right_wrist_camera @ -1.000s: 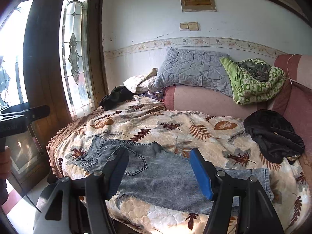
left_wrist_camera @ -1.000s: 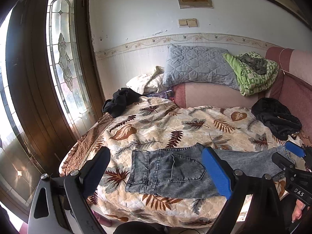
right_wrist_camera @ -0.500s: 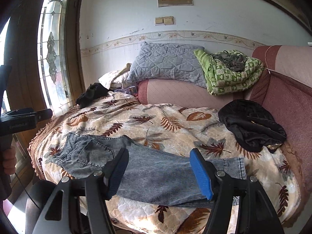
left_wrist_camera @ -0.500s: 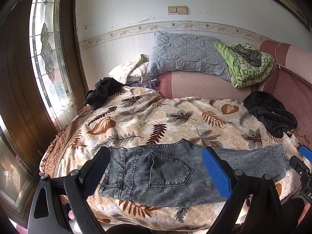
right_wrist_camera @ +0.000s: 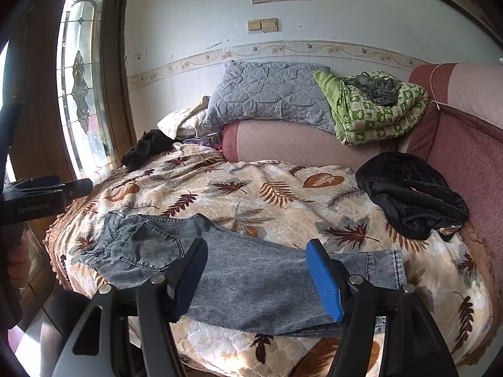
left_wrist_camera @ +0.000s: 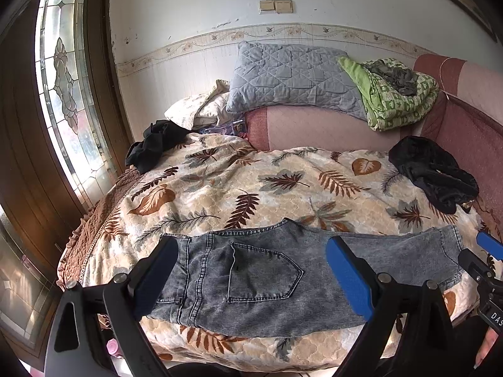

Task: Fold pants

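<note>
Grey-blue denim pants [left_wrist_camera: 261, 276] lie flat along the near edge of the bed, folded lengthwise, waistband at the left and leg hems at the right; they also show in the right wrist view [right_wrist_camera: 251, 270]. My left gripper [left_wrist_camera: 251, 270] is open and empty, hovering over the seat and back pocket. My right gripper [right_wrist_camera: 257, 276] is open and empty over the leg section. The right gripper's blue tip [left_wrist_camera: 489, 245] shows at the right edge of the left wrist view. The left gripper's body [right_wrist_camera: 41, 198] shows at the left edge of the right wrist view.
The bed has a leaf-print quilt [left_wrist_camera: 251, 185]. A black garment [left_wrist_camera: 433, 176] lies at the right, another black garment [left_wrist_camera: 154, 147] at the far left. A grey pillow [left_wrist_camera: 292, 78] and green blanket [left_wrist_camera: 393, 94] rest on the pink headboard [left_wrist_camera: 314, 128]. A glass door [left_wrist_camera: 63, 94] stands to the left.
Both views have shifted a little as the grippers moved over the pants. The pants lie as before. Both grippers have stayed open.
</note>
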Action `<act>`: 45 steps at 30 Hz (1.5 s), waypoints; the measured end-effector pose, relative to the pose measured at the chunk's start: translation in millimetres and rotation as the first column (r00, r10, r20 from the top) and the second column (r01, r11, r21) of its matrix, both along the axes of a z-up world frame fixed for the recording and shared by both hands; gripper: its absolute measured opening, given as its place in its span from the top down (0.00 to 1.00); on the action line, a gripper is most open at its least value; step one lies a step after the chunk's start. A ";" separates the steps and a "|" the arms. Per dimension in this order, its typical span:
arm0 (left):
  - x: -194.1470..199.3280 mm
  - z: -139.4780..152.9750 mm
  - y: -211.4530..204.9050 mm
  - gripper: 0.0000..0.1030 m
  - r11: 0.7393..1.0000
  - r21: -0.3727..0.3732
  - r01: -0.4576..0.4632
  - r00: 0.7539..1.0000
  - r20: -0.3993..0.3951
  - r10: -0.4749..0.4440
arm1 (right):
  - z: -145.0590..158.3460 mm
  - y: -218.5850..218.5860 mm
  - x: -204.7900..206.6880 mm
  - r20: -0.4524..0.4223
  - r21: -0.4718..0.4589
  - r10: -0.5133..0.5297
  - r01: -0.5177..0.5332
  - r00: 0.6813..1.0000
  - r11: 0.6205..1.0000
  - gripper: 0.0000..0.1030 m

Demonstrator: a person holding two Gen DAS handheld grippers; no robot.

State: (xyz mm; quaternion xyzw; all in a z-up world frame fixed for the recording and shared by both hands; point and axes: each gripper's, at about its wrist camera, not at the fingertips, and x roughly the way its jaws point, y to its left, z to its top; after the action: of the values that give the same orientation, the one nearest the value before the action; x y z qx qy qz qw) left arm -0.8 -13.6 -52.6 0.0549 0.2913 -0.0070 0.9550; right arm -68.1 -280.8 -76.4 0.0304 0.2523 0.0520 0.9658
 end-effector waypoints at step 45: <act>-20.4 7.1 57.7 0.08 0.995 -0.052 -0.090 0.995 0.042 0.093 | 19.2 77.1 -10.4 0.046 -0.047 0.155 -0.153 0.987 0.987 0.33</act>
State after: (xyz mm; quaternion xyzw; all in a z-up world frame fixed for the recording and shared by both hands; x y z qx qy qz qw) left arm -21.2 44.1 -45.5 0.0178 0.2722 0.0307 0.9616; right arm -78.5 -203.7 -57.2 -0.0113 0.2312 0.1217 0.9652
